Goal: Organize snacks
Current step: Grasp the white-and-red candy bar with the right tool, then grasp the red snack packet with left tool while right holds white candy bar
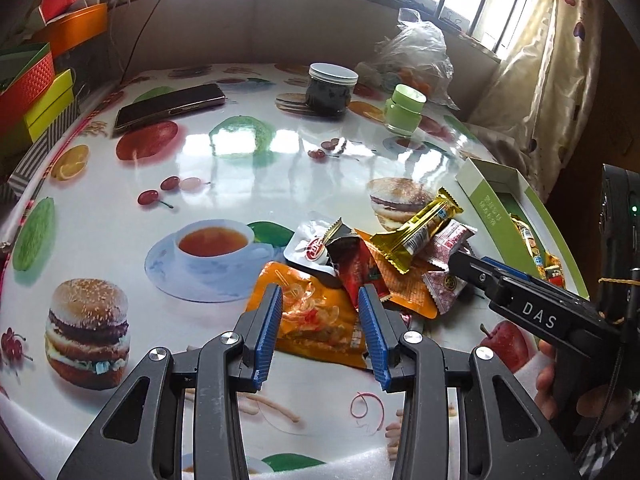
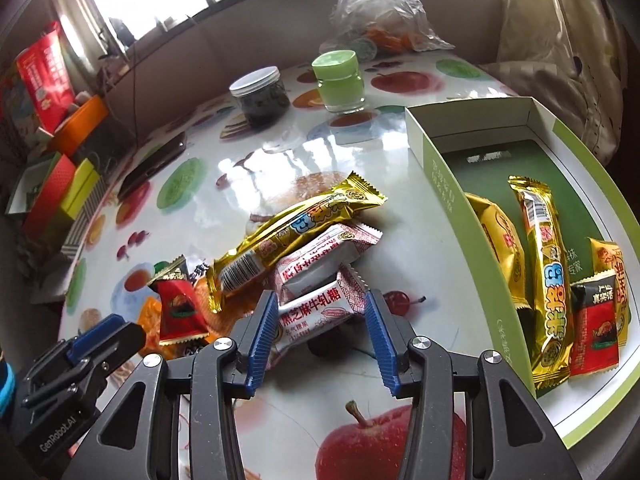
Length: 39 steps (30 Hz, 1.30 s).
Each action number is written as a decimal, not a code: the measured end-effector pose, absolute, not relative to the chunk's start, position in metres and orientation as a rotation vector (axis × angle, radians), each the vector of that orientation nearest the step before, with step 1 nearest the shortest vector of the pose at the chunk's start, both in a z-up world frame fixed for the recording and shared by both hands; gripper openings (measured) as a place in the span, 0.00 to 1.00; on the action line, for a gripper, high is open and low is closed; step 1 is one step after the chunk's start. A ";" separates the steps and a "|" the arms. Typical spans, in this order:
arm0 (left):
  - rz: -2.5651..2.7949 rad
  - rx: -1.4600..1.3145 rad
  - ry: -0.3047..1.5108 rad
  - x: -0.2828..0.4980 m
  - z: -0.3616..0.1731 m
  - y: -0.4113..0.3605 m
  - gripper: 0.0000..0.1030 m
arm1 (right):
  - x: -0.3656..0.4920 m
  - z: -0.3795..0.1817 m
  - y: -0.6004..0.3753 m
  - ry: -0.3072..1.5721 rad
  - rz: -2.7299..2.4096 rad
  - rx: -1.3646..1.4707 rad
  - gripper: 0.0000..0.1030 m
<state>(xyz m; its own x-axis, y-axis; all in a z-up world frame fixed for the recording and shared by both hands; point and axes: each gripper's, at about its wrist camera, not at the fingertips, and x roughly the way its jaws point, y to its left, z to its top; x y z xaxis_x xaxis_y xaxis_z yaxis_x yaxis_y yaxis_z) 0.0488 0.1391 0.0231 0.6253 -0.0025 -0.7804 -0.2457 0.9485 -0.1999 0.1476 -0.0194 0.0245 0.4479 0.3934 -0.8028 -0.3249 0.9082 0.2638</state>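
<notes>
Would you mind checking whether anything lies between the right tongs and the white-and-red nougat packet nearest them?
Nothing visible does. The right tongs are open around the white-and-red nougat packet. The long gold foil bar lies on the pile behind it, not in the approach.

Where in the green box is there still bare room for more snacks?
The far end of the green box is bare, between its back wall and the tips of the gold bar. The near end is crowded: yellow packet, gold bar and red packet lie side by side, partly overlapping.
</notes>
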 end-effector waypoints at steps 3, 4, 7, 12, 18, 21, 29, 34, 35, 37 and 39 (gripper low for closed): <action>0.138 -0.308 0.887 0.049 0.022 0.141 0.40 | 0.149 0.022 -0.010 1.015 0.451 0.049 0.46; 0.137 -0.308 0.888 0.049 0.022 0.141 0.40 | 0.150 0.019 -0.007 1.028 0.452 0.037 0.46; 0.135 -0.309 0.885 0.049 0.023 0.141 0.40 | 0.144 0.017 0.000 1.005 0.442 -0.016 0.47; 0.129 -0.304 0.884 0.051 0.024 0.139 0.40 | 0.139 0.017 -0.007 1.001 0.427 -0.037 0.47; 0.121 -0.309 0.886 0.053 0.024 0.138 0.40 | 0.129 0.017 -0.018 1.004 0.420 -0.068 0.47; 0.111 -0.314 0.889 0.056 0.024 0.136 0.40 | 0.123 0.017 -0.023 1.006 0.404 -0.078 0.47; 0.100 -0.332 0.916 0.069 0.021 0.129 0.40 | 0.118 0.016 -0.031 0.987 0.359 -0.125 0.30; 0.118 -0.358 0.942 0.079 0.013 0.128 0.39 | 0.116 0.016 -0.038 0.976 0.359 -0.110 0.22; 0.117 -0.363 0.942 0.080 0.012 0.127 0.39 | 0.116 0.016 -0.039 0.974 0.361 -0.110 0.22; 0.129 -0.367 0.943 0.083 0.012 0.127 0.39 | 0.115 0.016 -0.039 0.970 0.364 -0.112 0.22; 0.132 -0.373 0.942 0.085 0.010 0.128 0.39 | 0.115 0.016 -0.039 0.970 0.367 -0.111 0.22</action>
